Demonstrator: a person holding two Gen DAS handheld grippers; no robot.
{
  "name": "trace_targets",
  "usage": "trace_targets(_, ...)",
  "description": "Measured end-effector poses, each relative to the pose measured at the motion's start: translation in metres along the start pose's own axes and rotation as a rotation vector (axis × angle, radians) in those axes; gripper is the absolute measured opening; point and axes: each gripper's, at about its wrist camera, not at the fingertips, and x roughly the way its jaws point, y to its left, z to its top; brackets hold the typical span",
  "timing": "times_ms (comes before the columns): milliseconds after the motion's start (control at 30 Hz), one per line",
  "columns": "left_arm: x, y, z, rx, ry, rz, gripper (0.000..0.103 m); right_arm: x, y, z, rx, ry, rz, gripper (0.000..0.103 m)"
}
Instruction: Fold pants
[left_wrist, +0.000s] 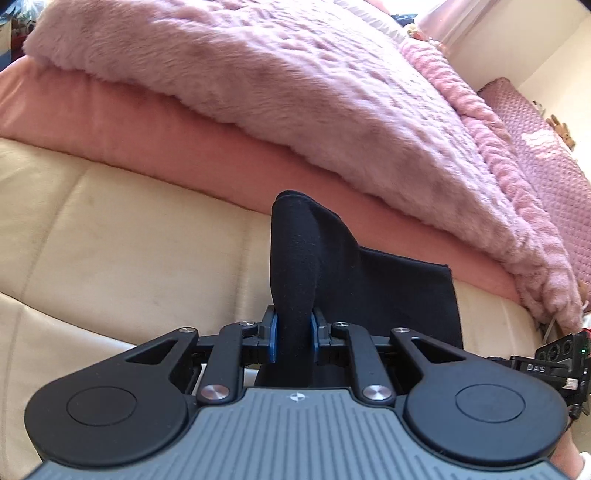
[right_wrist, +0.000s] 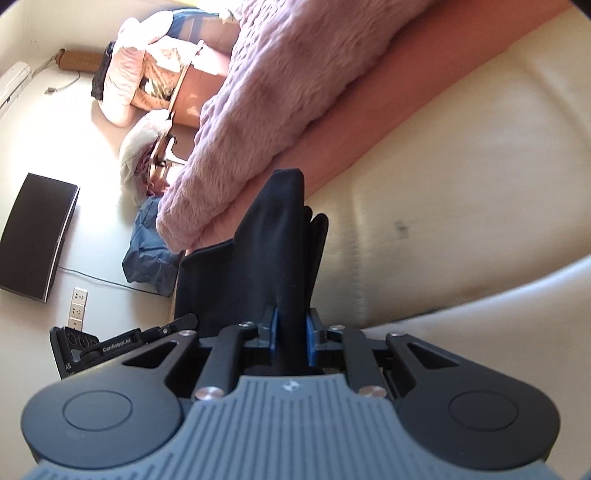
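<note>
The work surface is a cream padded bed surface bordered by a pink sheet and a fluffy pink blanket; a wall-side dark screen appears in the right wrist view. The black pants lie near the blanket edge, partly raised off the surface. The left gripper is closed on a bunched fold of the pants, blue pads pressing the cloth from both sides. The right gripper is likewise closed on a gathered edge of the pants. Which part of the garment each holds, waistband or hem, cannot be determined. The fabric appears soft, light and limp; it will sag between the grip points and is unlikely to slip. Hold should be taken at corners or along a seam, keeping the span taut.
</note>
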Motion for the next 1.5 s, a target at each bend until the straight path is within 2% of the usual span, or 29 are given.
trace_targets(267,0.023,0.049,0.001,-0.04,-0.004,-0.002,0.019,0.052,0.003,0.004,-0.005,0.053,-0.049,0.01)
trace_targets(367,0.029,0.064,-0.004,-0.044,-0.014,0.01,0.026,0.058,-0.005,0.005,-0.008,0.061,-0.065,0.011)
trace_targets(433,0.033,0.072,-0.008,-0.058,-0.034,0.01,0.037,0.06,-0.011,0.006,0.0,0.059,-0.067,0.011)
trace_targets(567,0.033,0.084,-0.015,-0.102,-0.084,-0.023,0.039,0.064,-0.017,0.005,-0.004,0.053,-0.075,0.012)
trace_targets(733,0.021,0.059,-0.021,-0.054,-0.154,0.107,0.041,0.066,-0.012,0.006,-0.021,0.052,-0.098,0.014)
trace_targets(900,-0.009,0.017,-0.029,0.082,-0.243,0.22,0.041,0.055,0.008,0.006,-0.083,0.044,-0.133,0.036)
trace_targets(933,-0.018,0.007,-0.031,0.114,-0.264,0.238,0.044,0.05,0.017,0.005,-0.125,0.03,-0.152,0.04)
trace_targets(1000,-0.033,-0.012,-0.033,0.16,-0.297,0.265,0.048,0.039,0.041,0.001,-0.235,-0.008,-0.2,0.042)
trace_targets(1167,-0.079,-0.062,-0.049,0.261,-0.407,0.309,0.05,0.005,0.11,-0.021,-0.522,-0.117,-0.274,0.049)
trace_targets(1200,-0.089,-0.071,-0.052,0.268,-0.433,0.309,0.053,-0.003,0.125,-0.028,-0.577,-0.144,-0.279,0.053)
trace_targets(1267,-0.109,-0.086,-0.06,0.284,-0.486,0.305,0.058,-0.019,0.151,-0.043,-0.664,-0.206,-0.283,0.073)
trace_targets(1300,-0.117,-0.093,-0.064,0.292,-0.513,0.305,0.059,-0.03,0.164,-0.052,-0.705,-0.25,-0.283,0.076)
trace_targets(1400,-0.144,-0.111,-0.08,0.32,-0.58,0.312,0.062,-0.056,0.195,-0.078,-0.8,-0.352,-0.275,0.081)
trace_targets(1500,-0.161,-0.125,-0.096,0.342,-0.636,0.354,0.066,-0.077,0.217,-0.104,-0.854,-0.439,-0.293,0.082)
